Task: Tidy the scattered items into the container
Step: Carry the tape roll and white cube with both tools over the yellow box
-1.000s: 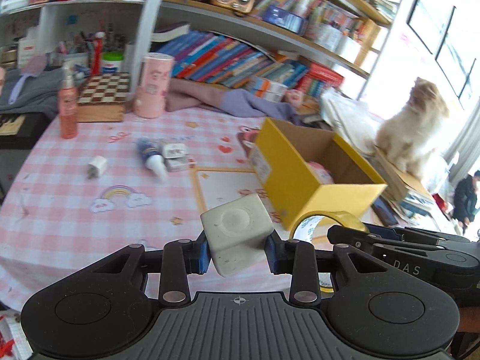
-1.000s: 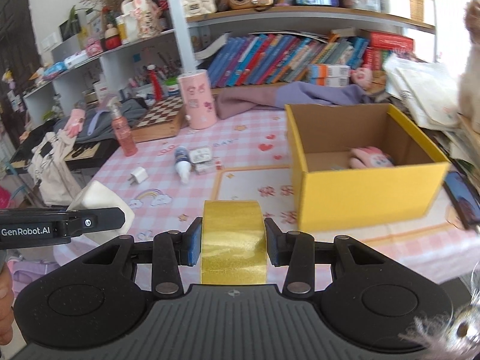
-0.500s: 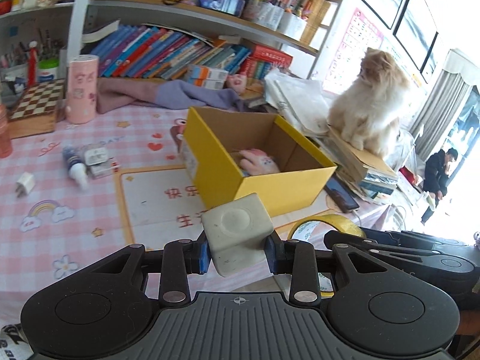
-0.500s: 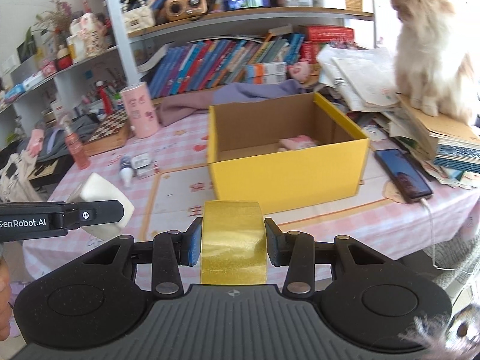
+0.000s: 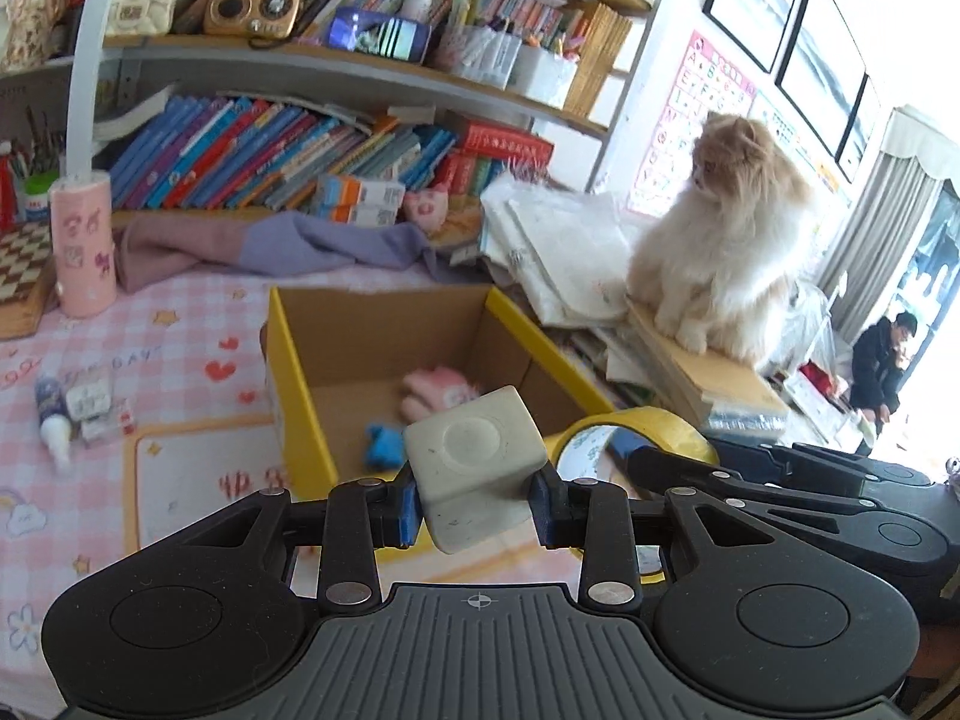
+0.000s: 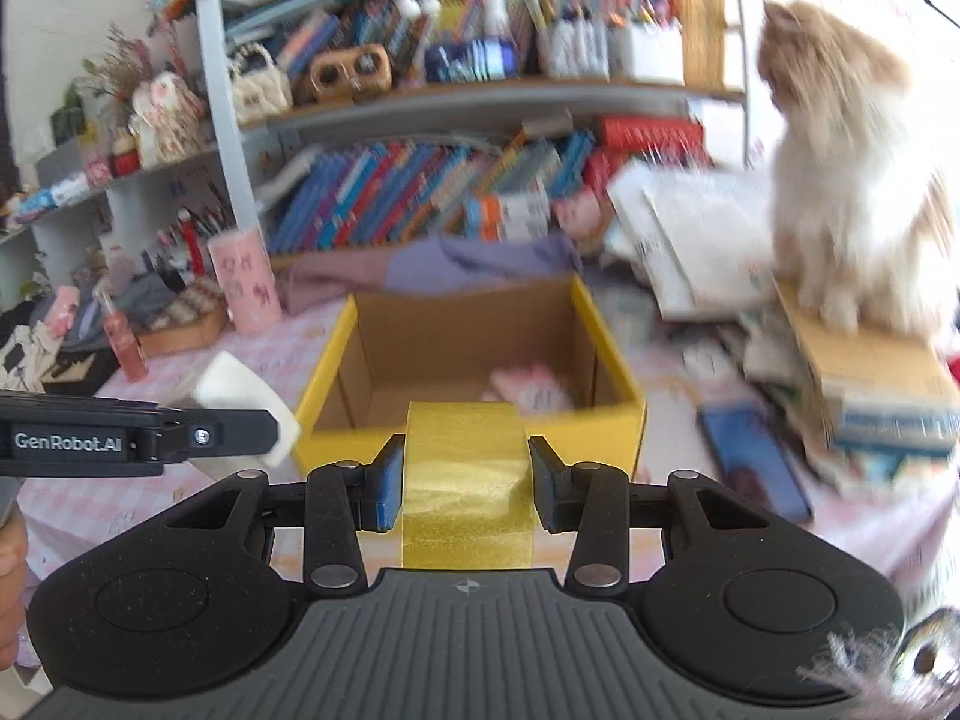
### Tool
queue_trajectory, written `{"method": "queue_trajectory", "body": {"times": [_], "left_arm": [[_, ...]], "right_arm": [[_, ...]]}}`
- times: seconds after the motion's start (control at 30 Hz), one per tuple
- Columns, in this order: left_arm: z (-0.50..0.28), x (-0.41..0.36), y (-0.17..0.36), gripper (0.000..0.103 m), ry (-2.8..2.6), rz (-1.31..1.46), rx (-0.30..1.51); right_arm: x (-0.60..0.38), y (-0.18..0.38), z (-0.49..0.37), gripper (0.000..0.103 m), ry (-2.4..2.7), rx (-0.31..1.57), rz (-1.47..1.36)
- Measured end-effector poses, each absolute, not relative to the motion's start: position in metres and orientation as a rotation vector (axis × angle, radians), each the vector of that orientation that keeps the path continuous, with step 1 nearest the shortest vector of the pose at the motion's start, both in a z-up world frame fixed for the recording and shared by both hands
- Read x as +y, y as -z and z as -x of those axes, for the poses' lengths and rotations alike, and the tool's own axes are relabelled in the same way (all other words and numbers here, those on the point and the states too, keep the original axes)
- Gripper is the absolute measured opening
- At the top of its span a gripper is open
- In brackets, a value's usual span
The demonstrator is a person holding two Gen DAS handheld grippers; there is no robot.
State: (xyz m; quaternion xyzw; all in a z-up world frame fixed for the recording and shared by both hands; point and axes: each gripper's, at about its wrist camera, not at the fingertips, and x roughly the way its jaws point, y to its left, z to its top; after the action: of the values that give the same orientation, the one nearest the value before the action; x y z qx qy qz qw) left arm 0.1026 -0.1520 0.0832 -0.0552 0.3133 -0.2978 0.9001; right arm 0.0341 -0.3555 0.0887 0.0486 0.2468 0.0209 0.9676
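My left gripper (image 5: pixel 477 501) is shut on a pale grey cube-shaped block (image 5: pixel 474 462) and holds it just above the near rim of the open yellow cardboard box (image 5: pixel 294 384). My right gripper (image 6: pixel 465 483) is shut on a roll of yellow tape (image 6: pixel 465 480), held in front of the box (image 6: pixel 468 429). The tape roll (image 5: pixel 636 426) and right gripper also show at the right of the left wrist view. Inside the box lie a pink plush item (image 5: pixel 435 390) and a small blue item (image 5: pixel 384 447). The block (image 6: pixel 240 387) shows at the left of the right wrist view.
On the pink checked tablecloth (image 5: pixel 180 360) left of the box lie a small bottle (image 5: pixel 51 420) and small packets (image 5: pixel 96 408). A pink cylinder (image 5: pixel 81 246) and chessboard (image 5: pixel 21 276) stand behind. A cat (image 5: pixel 726 252) sits on stacked books at right. A phone (image 6: pixel 756 462) lies nearby.
Both grippers have moved forward and right toward the yellow box, still holding the block and tape. The box now fills the centre and its inside shows.
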Motion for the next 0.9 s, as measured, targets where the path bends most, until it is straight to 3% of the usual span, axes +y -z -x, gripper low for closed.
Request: {"method": "queue_trajectory", "body": {"times": [0.33,0.9], "left_arm": [[-0.144,-0.199,-0.106,0.033,0.471,0.059,0.549],[-0.236,-0.249,-0.039,0.033,0.316,-0.176,0.734]], "right_arm": [[-0.392,-0.103,-0.121,0.039,-0.179,0.385,-0.098],[-0.404,-0.033,-0.235,0.039,-0.246,0.671,-0.065]]}}
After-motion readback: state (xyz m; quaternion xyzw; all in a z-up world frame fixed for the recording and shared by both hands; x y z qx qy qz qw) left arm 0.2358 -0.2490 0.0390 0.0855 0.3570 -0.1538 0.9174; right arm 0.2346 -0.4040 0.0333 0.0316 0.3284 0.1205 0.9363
